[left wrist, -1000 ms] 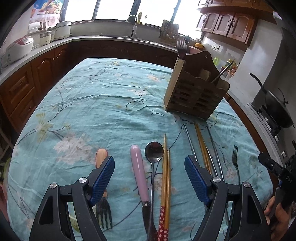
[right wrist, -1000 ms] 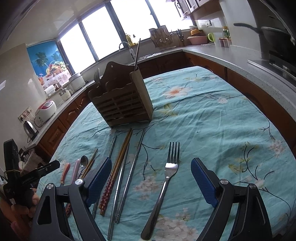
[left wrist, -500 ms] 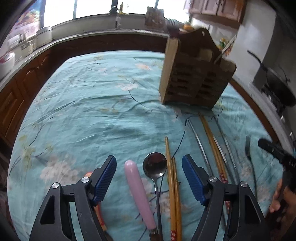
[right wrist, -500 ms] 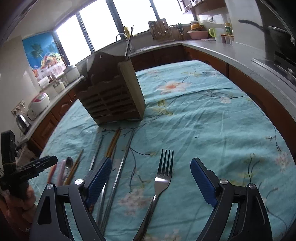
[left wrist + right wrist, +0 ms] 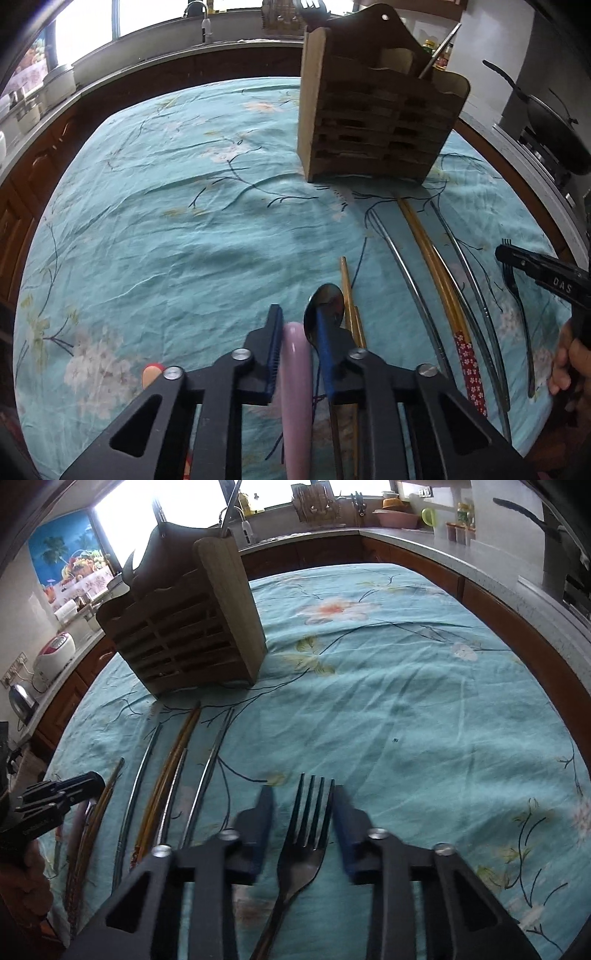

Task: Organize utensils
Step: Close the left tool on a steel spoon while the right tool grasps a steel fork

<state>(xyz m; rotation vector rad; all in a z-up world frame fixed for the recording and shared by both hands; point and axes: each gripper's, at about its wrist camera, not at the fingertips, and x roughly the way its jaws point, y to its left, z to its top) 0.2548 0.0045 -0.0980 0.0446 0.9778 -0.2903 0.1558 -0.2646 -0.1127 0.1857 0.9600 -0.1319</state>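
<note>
My left gripper point(image 5: 300, 332) is closing on the pink handle of a knife point(image 5: 295, 387) that lies on the teal floral tablecloth point(image 5: 184, 221), and both blue pads press its sides. A steel spoon point(image 5: 327, 299) lies right beside it. My right gripper point(image 5: 303, 812) is closing around the head of a steel fork point(image 5: 312, 812). Its right pad is against the tines, and a narrow gap shows at the left pad. The wooden utensil holder point(image 5: 369, 122) point(image 5: 184, 627) stands upright farther back, with a few utensils in it.
Wooden chopsticks point(image 5: 347, 288), red-flowered chopsticks point(image 5: 436, 266) and metal chopsticks point(image 5: 402, 258) lie in a row between the two grippers. An orange-handled fork point(image 5: 151, 371) lies left of the knife. A wok point(image 5: 554, 133) sits on the stove at the right, and counters ring the table.
Both grippers came down and forward over the cloth. The left jaws narrowed onto the pink handle. The right jaws narrowed around the fork's head.
</note>
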